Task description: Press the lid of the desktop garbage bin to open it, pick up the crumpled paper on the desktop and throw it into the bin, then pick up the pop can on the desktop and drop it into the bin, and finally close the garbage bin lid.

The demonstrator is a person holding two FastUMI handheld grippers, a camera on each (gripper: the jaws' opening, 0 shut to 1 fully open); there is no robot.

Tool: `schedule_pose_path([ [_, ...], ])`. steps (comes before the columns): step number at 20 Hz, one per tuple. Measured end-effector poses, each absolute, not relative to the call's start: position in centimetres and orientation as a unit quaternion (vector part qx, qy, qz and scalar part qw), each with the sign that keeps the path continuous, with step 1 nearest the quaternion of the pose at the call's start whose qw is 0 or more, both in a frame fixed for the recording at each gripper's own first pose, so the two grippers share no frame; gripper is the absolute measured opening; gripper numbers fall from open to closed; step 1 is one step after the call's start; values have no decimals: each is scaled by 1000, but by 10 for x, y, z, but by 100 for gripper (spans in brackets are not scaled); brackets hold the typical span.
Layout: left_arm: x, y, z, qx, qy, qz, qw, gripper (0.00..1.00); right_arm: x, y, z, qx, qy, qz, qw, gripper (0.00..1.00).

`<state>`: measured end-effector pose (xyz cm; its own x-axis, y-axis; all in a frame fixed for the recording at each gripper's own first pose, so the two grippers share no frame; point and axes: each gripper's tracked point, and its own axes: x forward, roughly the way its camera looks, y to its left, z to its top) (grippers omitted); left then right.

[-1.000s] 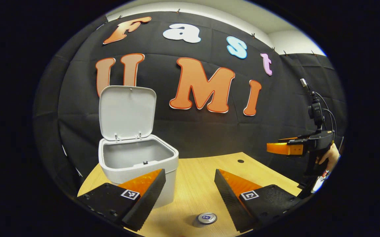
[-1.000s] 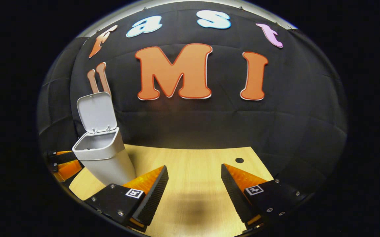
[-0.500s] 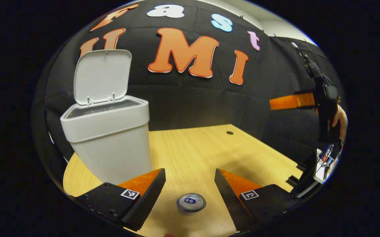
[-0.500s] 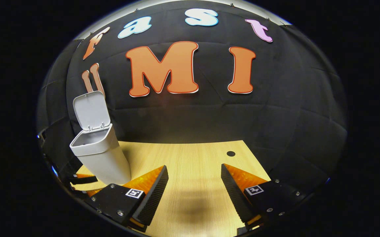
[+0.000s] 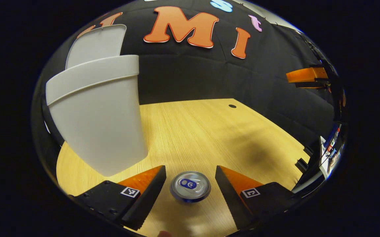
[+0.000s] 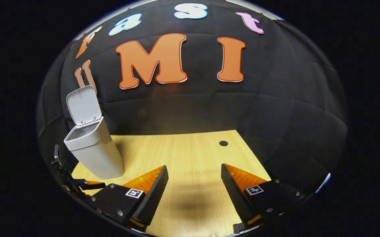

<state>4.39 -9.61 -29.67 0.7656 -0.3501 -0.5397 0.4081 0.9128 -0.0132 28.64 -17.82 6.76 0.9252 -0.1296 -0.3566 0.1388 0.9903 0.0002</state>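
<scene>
Left gripper (image 5: 190, 184) has dropped beside the open bin (image 5: 97, 115), jaws spread around the pop can (image 5: 190, 186), untouched; grab's next. Right gripper (image 6: 193, 187) idles open.

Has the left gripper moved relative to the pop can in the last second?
Yes. The left gripper has come down toward the table; the upright pop can now stands between its open fingers, untouched.
</scene>
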Motion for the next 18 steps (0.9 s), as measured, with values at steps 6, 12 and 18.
schedule_pose_path([
  [6,46,-94,-332,62,316,-193,927,98,291,-177,61,13,191,-60,980,96],
  [12,54,-90,-356,81,330,-176,924,85,293,-182,49,17,208,-60,976,96],
  [18,61,-93,-295,52,292,-173,939,83,294,-180,51,19,208,-50,977,96],
])
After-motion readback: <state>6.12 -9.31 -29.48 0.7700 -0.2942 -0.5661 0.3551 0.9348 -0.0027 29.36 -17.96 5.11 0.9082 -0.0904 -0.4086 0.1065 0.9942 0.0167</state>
